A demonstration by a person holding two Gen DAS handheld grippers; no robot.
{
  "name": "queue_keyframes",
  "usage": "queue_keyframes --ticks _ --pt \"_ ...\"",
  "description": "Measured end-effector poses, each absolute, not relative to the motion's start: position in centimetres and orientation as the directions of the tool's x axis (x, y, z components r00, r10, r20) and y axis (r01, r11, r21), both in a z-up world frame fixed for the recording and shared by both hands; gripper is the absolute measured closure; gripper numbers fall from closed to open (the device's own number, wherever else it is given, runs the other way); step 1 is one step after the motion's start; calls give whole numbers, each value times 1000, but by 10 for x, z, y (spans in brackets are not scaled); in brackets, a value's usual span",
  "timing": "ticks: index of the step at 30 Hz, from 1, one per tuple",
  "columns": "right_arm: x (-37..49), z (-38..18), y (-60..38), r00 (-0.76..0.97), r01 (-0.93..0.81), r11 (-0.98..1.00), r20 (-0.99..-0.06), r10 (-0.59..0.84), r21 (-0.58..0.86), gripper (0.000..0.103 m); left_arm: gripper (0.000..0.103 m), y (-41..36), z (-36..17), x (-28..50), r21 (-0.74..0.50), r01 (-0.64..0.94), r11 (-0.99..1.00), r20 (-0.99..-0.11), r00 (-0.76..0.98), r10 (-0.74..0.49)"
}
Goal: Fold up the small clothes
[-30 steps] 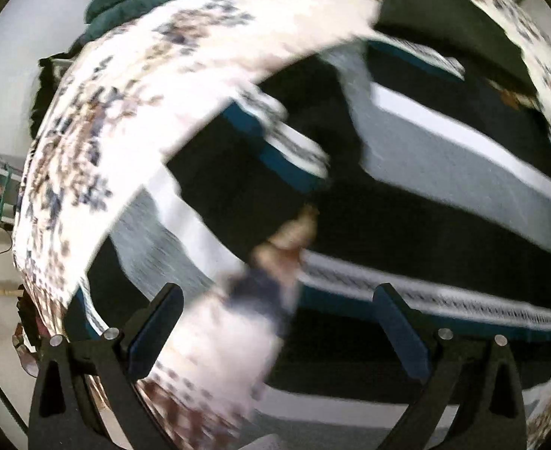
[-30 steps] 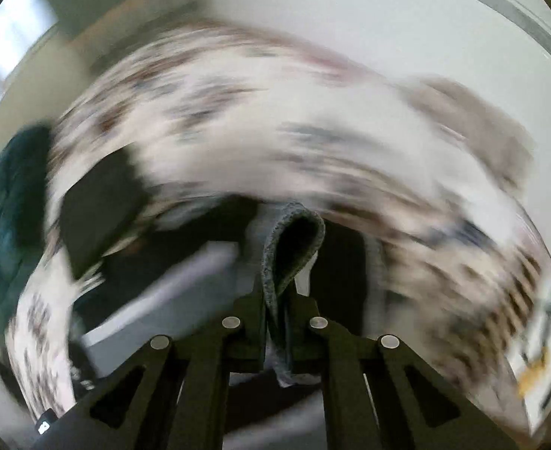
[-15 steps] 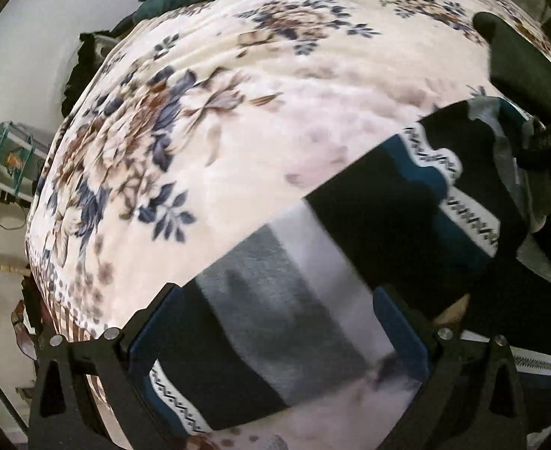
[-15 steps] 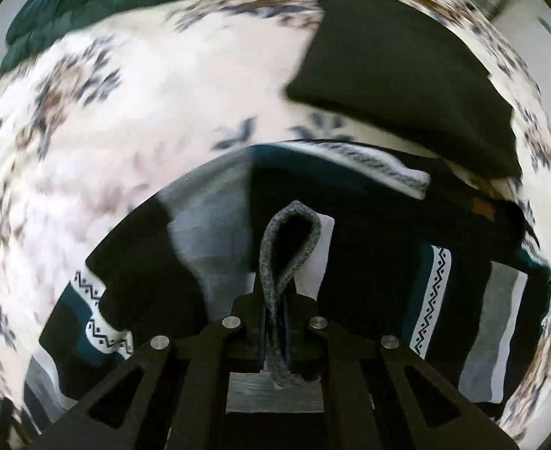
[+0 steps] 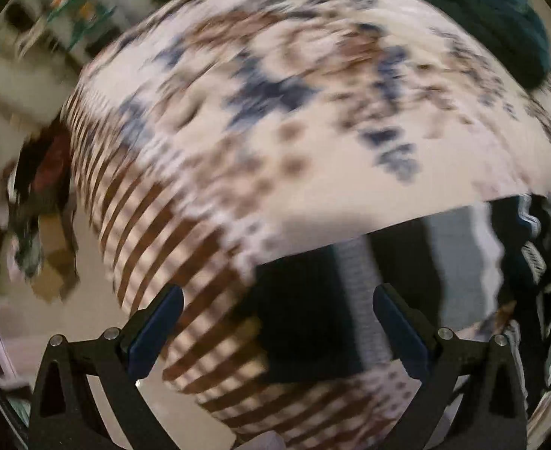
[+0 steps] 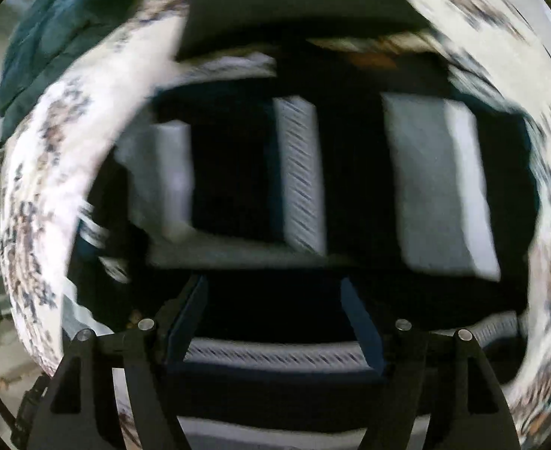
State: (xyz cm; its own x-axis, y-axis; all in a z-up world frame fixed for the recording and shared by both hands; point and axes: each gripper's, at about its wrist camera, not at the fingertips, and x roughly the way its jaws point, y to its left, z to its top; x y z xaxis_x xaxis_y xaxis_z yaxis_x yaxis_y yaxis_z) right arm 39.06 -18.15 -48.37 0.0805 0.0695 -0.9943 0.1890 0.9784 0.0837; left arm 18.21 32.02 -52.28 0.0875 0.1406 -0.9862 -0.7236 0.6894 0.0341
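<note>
A black, grey and white striped knit garment [image 6: 301, 172] lies spread on a floral bedspread [image 6: 50, 172]. My right gripper [image 6: 275, 296] is open and empty just above the garment's near part. In the left wrist view the same garment [image 5: 350, 288] shows at the lower right, near a corner of the bedspread [image 5: 256, 131]. My left gripper [image 5: 275, 300] is open and empty, above the garment's edge. Both views are blurred by motion.
A folded black cloth [image 6: 294, 3] lies beyond the striped garment. A dark teal blanket [image 6: 61, 37] is bunched at the far side of the bed, also in the left wrist view [image 5: 482, 11]. The bed's edge, floor and clutter [image 5: 35, 225] are at left.
My right gripper has let go of the grey fold of cloth and opened. My left gripper has swung left toward the bed's corner. Both views turned sharply.
</note>
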Motion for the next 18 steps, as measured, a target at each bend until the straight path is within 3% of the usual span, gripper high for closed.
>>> queue_keyframes --ticks 7,9,11,12,14,18 --pt "350 -513 -232 -91 336 938 -994 -61 -89 28 2 344 -594 147 -119 -836 536 -993 93 -76" --pt "342 -514 -242 -104 386 919 -994 -45 -82 28 11 344 -605 151 -158 -842 516 -987 122 -102" --pt "340 -513 -244 -99 394 915 -994 -51 -86 28 32 341 -603 160 -172 -824 540 -985 147 -89" --pt "340 -510 -244 -90 387 917 -994 -67 -97 28 62 338 -599 168 -158 -801 577 -987 146 -68" --pt "341 -507 -242 -75 371 923 -994 -83 -105 28 96 331 -588 180 -152 -758 634 -986 159 -46" --pt "344 -495 -242 -28 353 931 -996 -83 -88 28 96 318 -553 199 -158 -681 715 -975 222 -4"
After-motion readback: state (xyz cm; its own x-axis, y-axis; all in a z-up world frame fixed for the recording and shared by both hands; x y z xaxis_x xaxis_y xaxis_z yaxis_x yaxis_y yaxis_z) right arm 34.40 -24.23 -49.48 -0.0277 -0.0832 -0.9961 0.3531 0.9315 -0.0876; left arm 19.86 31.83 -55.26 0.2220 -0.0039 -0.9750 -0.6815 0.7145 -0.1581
